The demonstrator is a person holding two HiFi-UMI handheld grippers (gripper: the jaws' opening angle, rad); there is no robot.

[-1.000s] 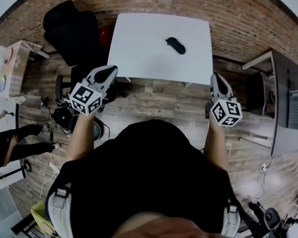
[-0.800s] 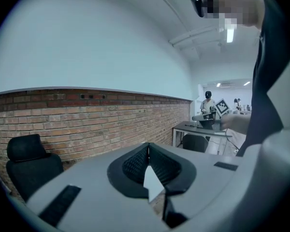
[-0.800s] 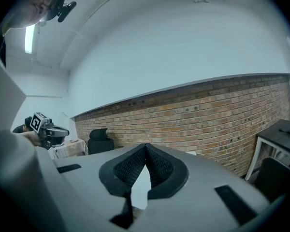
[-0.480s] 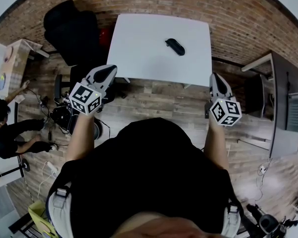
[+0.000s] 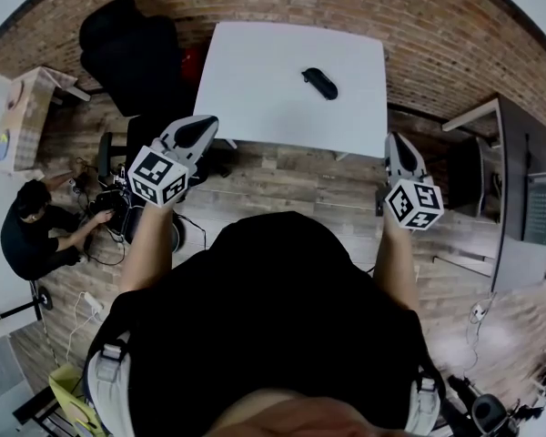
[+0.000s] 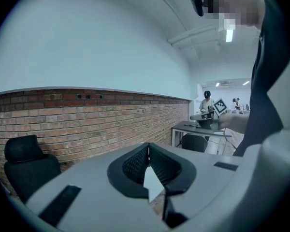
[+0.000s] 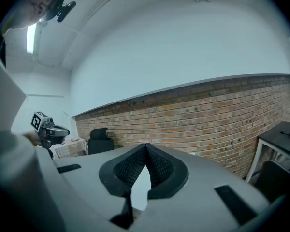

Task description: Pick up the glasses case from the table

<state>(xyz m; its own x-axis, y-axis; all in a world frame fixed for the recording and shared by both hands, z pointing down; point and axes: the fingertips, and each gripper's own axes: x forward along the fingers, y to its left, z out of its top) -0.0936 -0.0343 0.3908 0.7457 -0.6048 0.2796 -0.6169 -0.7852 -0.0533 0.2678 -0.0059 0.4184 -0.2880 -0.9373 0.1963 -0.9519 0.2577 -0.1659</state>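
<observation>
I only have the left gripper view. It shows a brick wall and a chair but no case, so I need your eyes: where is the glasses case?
Observer: In the head view the black oval glasses case lies on the white rectangular table, slightly right of its middle.
Operator: Is my other gripper free?
Observer: Yes; the right gripper has its jaws together, nothing between them.
Operator: Anyone nearby?
Observer: A person in black crouches on the wooden floor, far left of the table.
</observation>
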